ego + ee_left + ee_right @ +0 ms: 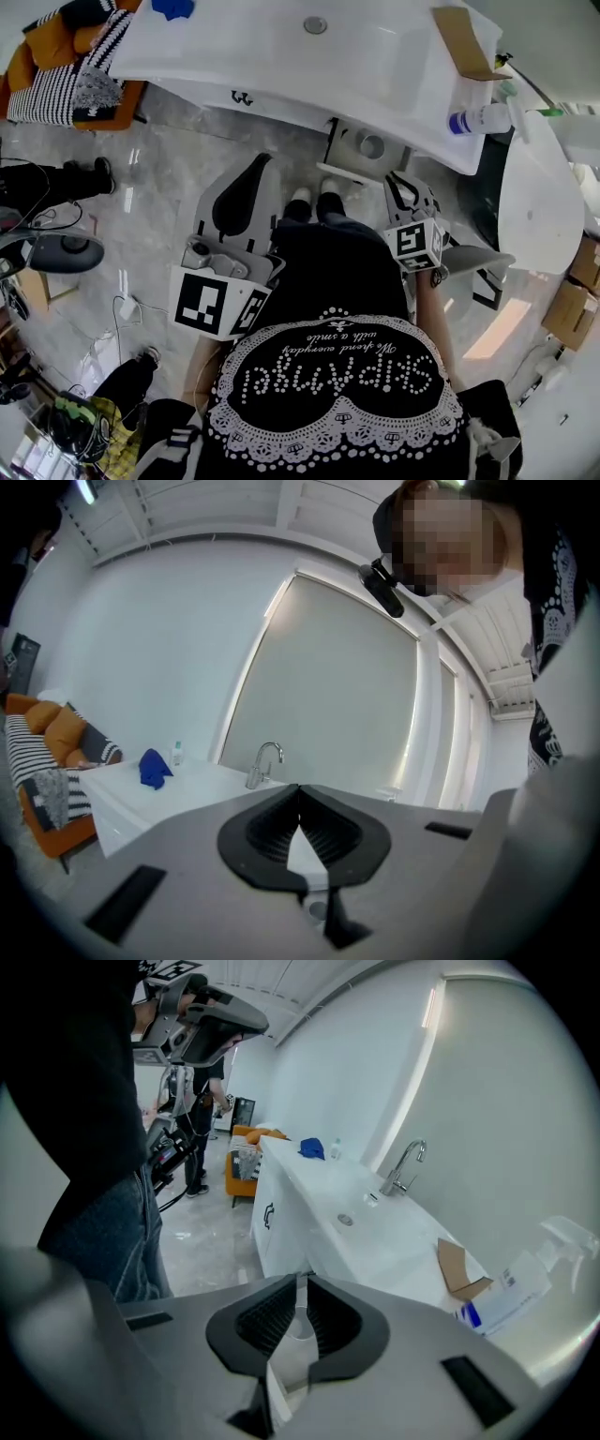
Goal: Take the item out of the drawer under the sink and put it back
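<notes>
Head view, sink counter (281, 66): we are standing before its white top.
Drawer (339, 141): it is standing open under the counter's edge.
Left gripper (298, 791): we are holding its jaws together, empty.
Right gripper (301, 1281): we are holding its jaws closed on nothing, near the drawer.
Item (372, 146): round, it is lying inside the drawer.

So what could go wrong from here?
1. The right tongs are shut. Unless they open, they may only bump the round thing in the open drawer.
2. The spray bottle and the cardboard lie near the end of the sink top on that side, so a careless swing might knock them off.
</notes>
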`<state>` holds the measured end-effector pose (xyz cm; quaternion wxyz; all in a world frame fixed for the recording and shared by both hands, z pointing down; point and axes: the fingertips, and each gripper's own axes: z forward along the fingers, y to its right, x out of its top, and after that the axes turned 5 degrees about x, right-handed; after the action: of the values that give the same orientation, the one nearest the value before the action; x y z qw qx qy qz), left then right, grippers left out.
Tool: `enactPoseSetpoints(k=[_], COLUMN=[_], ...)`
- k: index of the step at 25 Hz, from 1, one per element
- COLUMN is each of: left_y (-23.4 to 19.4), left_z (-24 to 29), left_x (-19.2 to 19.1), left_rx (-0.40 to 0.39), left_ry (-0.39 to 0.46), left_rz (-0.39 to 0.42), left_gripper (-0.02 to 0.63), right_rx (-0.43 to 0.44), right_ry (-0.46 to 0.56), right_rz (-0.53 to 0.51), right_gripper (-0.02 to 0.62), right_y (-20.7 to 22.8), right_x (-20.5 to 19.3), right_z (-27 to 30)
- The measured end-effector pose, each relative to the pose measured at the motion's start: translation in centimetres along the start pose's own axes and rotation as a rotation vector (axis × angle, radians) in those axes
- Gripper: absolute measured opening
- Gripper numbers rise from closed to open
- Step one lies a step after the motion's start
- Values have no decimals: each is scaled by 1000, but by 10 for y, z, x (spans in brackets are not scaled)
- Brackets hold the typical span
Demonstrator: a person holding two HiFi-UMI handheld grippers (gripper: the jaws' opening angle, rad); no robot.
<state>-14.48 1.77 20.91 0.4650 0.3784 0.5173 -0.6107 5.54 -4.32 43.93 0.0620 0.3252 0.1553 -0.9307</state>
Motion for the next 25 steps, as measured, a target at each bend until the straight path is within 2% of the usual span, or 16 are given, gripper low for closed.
enactPoseSetpoints(k=[5, 8, 11, 16, 25], left_y=[-16, -18, -21, -20, -17], left_z=[-10, -13, -15, -13, -15], left_x=[-4, -3, 0, 4, 4], left_rx=[115, 156, 197, 236, 318], left_ry=[-3, 3, 8, 17, 12], left_rz=[-18, -21, -20, -11, -5], left_gripper=[6, 5, 5, 5, 5], right_rx=[75, 124, 174, 236, 316], right_ry=[-21, -57, -111, -196, -252], right_rz=[-25, -43, -39, -96, -203], right_gripper=[26, 29, 59, 70, 69], right_y=[3, 1, -1, 0, -3], right_x=[-14, -30, -47, -76, -101], right_z=[28, 45, 64, 91, 116])
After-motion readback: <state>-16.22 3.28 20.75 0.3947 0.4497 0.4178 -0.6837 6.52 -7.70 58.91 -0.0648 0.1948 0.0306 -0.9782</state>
